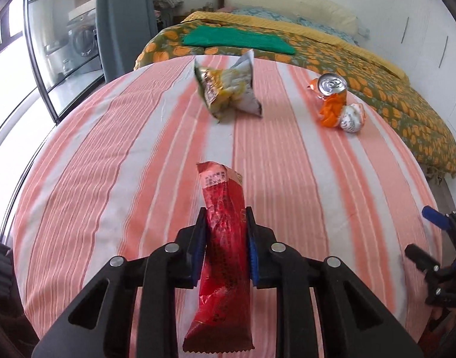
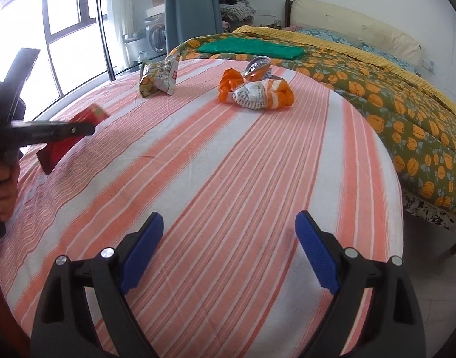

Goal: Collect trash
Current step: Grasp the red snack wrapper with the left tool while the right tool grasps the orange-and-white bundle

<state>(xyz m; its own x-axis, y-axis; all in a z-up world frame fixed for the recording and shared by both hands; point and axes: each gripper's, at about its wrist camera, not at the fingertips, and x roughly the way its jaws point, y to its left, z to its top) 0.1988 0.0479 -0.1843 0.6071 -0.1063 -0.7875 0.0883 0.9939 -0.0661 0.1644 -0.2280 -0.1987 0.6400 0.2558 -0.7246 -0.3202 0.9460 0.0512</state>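
Crushed can [image 2: 257,67] half hidden behind crumpled orange-white wrapper [image 2: 256,92] in right view. Three loose pieces on striped bed [image 1: 138,155], yellow snack bag [image 1: 228,89] included. One red wrapper [image 1: 225,238] clamped mid-length in left gripper [image 1: 226,246], ends protruding both ways. Right gripper [image 2: 229,247] wide, nothing between, trash well ahead.

Print shows on the red wrapper [image 1: 220,238] and crumpled bags, none of it legible.
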